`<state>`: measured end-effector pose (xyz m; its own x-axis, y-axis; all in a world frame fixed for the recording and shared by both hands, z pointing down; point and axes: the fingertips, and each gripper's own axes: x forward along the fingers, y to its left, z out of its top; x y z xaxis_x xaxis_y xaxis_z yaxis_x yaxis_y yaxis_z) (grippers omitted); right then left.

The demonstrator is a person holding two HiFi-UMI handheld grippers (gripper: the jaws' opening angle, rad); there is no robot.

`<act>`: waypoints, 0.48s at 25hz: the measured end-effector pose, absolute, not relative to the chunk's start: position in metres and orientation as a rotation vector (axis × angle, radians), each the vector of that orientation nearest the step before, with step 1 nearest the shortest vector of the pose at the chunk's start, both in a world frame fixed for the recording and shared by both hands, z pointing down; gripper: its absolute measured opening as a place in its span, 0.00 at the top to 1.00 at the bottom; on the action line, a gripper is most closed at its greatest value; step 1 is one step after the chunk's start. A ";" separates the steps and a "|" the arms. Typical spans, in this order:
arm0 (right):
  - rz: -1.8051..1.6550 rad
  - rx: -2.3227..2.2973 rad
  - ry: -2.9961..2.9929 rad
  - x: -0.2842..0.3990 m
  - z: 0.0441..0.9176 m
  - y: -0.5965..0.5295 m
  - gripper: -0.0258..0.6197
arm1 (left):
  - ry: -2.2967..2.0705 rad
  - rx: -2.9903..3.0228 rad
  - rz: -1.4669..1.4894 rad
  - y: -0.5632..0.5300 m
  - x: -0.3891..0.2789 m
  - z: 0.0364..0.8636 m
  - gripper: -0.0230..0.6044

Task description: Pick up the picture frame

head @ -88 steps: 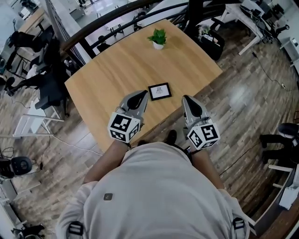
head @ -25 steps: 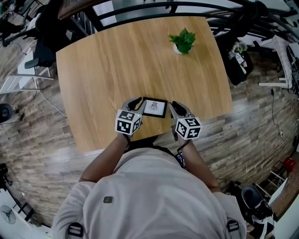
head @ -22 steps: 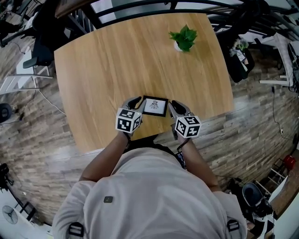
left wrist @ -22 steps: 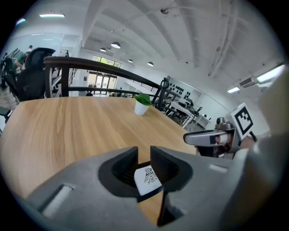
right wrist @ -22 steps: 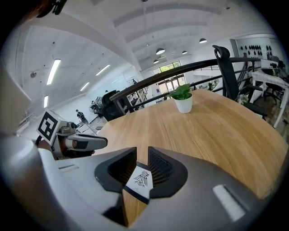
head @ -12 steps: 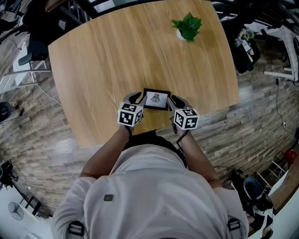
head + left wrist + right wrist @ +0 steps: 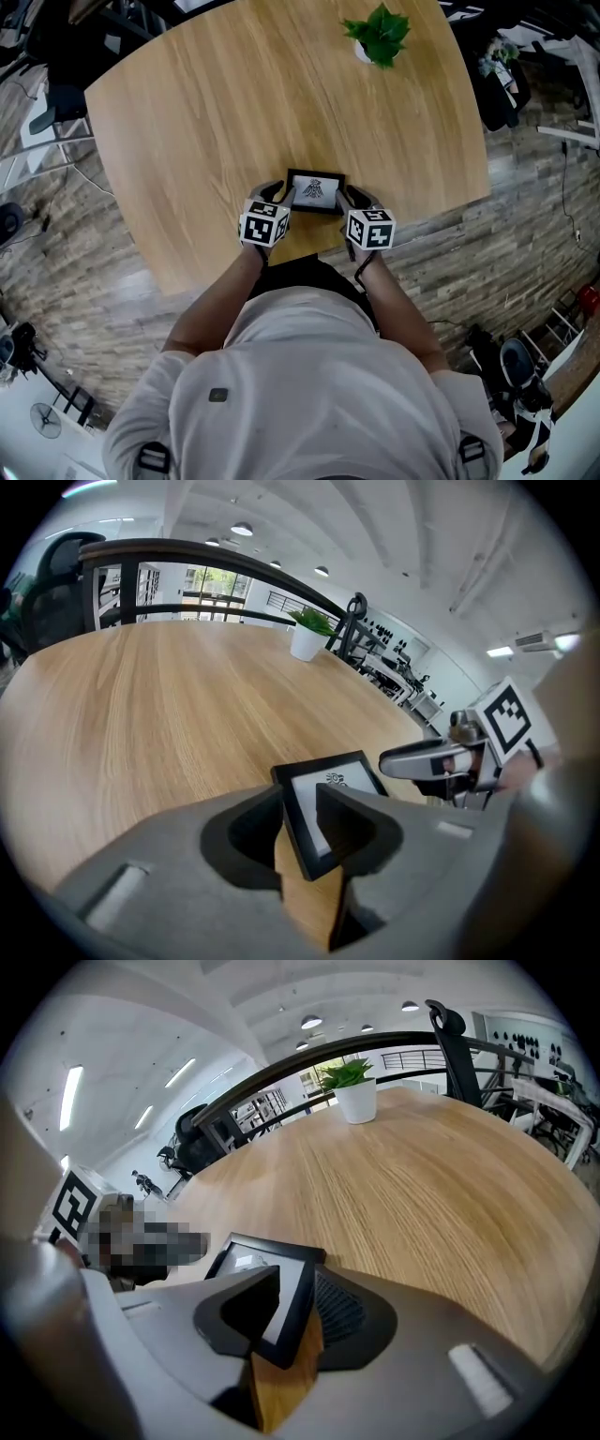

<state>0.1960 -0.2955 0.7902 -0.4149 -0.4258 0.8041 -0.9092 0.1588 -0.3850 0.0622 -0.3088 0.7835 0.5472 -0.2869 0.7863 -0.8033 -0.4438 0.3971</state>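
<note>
A small black picture frame with a white print lies flat on the wooden table, close to its near edge. My left gripper is at the frame's left side and my right gripper at its right side. In the left gripper view the frame's near corner lies between the fingers of the left gripper. In the right gripper view the frame's right edge sits between the fingers of the right gripper. Both pairs of jaws have just been opening and stand apart around the frame's edges.
A potted green plant stands at the table's far right. A dark railing runs behind the table, with office chairs on the wood floor to the left. The table's near edge lies just under my wrists.
Both grippers have moved forward and down from the table's near edge to the frame's two sides. The frame has stayed flat in place.
</note>
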 end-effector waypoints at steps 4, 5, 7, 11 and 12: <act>1.235 1.267 -1.880 0.198 0.801 -0.293 0.77 | -0.870 1.963 0.848 -0.309 0.062 0.798 0.77; 1.241 1.266 -1.874 0.197 0.803 -0.292 0.77 | -0.869 1.958 0.853 -0.310 0.062 0.801 0.77; 1.251 1.263 -1.864 0.196 0.808 -0.292 0.77 | -0.864 1.951 0.861 -0.310 0.062 0.805 0.77; 1.269 1.259 -1.845 0.194 0.816 -0.291 0.77 | -0.848 1.936 0.877 -0.309 0.064 0.814 0.77; 1.272 1.260 -1.841 0.193 0.818 -0.290 0.77 | -0.847 1.933 0.880 -0.309 0.065 0.815 0.77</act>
